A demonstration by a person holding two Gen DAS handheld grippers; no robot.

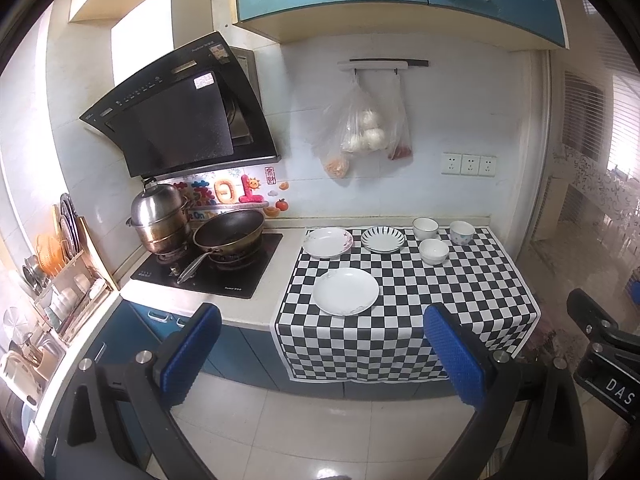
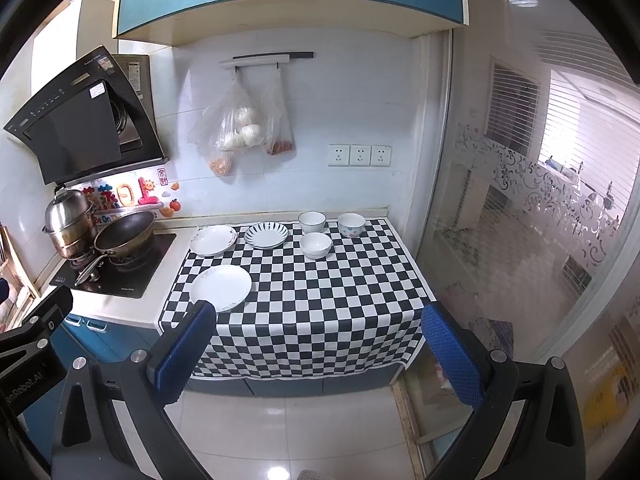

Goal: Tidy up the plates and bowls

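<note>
Beyond left gripper [image 1: 322,350], white plate [image 1: 345,291], well apart

Beyond our left jaws, far off to their left, the dish rack [image 1: 60,292] is smeared by the lens edge, and we cannot tell its contents apart. To the right of those jaws the right gripper's [image 1: 608,360] body is cut by the frame. Ahead and above, the contents of the hanging bags [image 2: 240,128] are too hazy to name.
</note>
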